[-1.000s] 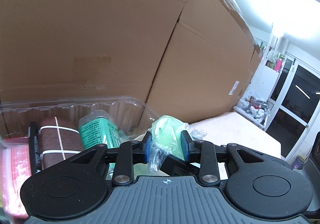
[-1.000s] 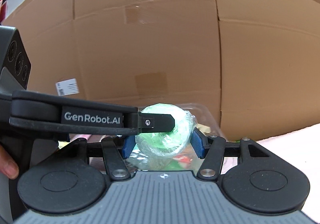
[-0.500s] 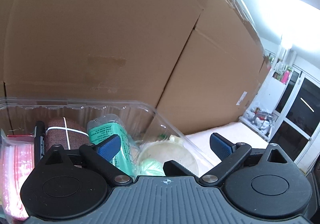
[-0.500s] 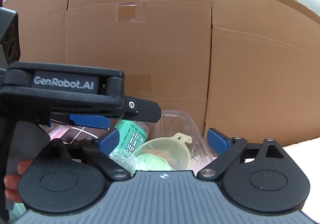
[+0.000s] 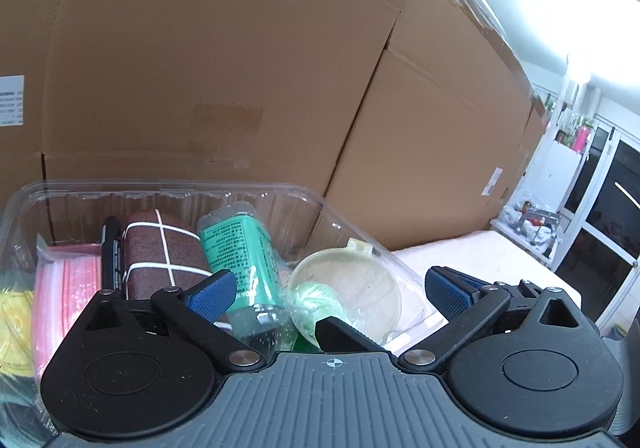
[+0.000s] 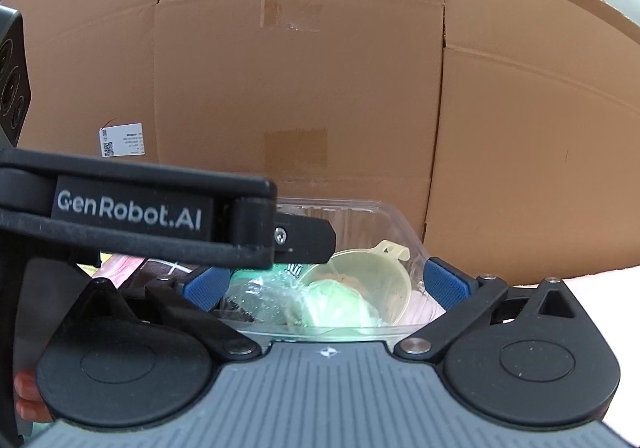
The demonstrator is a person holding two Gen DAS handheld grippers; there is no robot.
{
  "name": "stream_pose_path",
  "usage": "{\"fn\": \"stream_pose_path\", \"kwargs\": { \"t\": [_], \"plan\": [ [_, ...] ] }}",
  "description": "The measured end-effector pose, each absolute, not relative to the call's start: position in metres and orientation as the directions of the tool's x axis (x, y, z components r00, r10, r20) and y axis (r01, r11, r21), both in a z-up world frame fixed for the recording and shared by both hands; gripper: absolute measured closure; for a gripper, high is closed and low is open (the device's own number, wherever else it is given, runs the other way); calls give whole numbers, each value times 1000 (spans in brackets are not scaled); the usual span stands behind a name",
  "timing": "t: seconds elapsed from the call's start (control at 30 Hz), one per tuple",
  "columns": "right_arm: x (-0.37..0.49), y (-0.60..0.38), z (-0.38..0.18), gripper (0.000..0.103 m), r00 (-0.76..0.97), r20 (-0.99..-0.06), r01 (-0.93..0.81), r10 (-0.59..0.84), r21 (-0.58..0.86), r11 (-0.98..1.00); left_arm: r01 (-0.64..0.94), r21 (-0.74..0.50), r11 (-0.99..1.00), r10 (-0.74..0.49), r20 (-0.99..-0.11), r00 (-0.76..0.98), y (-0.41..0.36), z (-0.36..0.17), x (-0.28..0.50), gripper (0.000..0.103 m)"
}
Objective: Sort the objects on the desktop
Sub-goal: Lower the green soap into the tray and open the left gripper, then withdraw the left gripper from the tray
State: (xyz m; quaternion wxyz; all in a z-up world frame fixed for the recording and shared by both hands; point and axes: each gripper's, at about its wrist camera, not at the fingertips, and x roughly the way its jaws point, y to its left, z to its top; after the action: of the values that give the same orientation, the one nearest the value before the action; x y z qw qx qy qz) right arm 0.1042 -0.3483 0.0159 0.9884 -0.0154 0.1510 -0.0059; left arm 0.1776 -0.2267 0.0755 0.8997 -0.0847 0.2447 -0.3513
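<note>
Looking along your left gripper (image 5: pixel 326 288), you can see its blue pads spread wide with nothing between them; your right gripper (image 6: pixel 324 282) is spread wide and empty too. Both hang just above the near edge of the clear plastic clamshell tray (image 5: pixel 168 192), which serves as the landmark for everything else.

Nearest inside the tray, right below and ahead of both grippers, lies the pale green bundle wrapped in crinkled clear film (image 5: pixel 316 298). It rests against the near lip of the translucent cream plastic funnel (image 5: pixel 352 288), which sits toward the tray's right end. I judge the drop done, so the next pick must come from outside the tray.

Left of the bundle, the green-labelled clear bottle (image 5: pixel 236 248) lies on its side, long axis running from near to far. Further left come the brown cloth roll tied with white string (image 5: pixel 160 252), a black pen (image 5: pixel 110 248) and a pink zip bag (image 5: pixel 66 288). Behind the tray stand tall brown cardboard boxes (image 5: pixel 224 80).
</note>
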Motion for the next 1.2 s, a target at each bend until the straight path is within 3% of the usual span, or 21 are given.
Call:
{"fn": "stream_pose_path", "kwargs": {
  "t": [0.87, 1.2],
  "plan": [
    [68, -312, 38, 0, 955, -297, -25, 22, -4, 1000, 571, -318, 757, -653, -347, 673, -180, 92, 116, 0],
    [44, -266, 25, 0, 950, -298, -104, 90, -31, 994, 495, -383, 780, -614, -319, 722, -128, 69, 73, 0]
  ]
}}
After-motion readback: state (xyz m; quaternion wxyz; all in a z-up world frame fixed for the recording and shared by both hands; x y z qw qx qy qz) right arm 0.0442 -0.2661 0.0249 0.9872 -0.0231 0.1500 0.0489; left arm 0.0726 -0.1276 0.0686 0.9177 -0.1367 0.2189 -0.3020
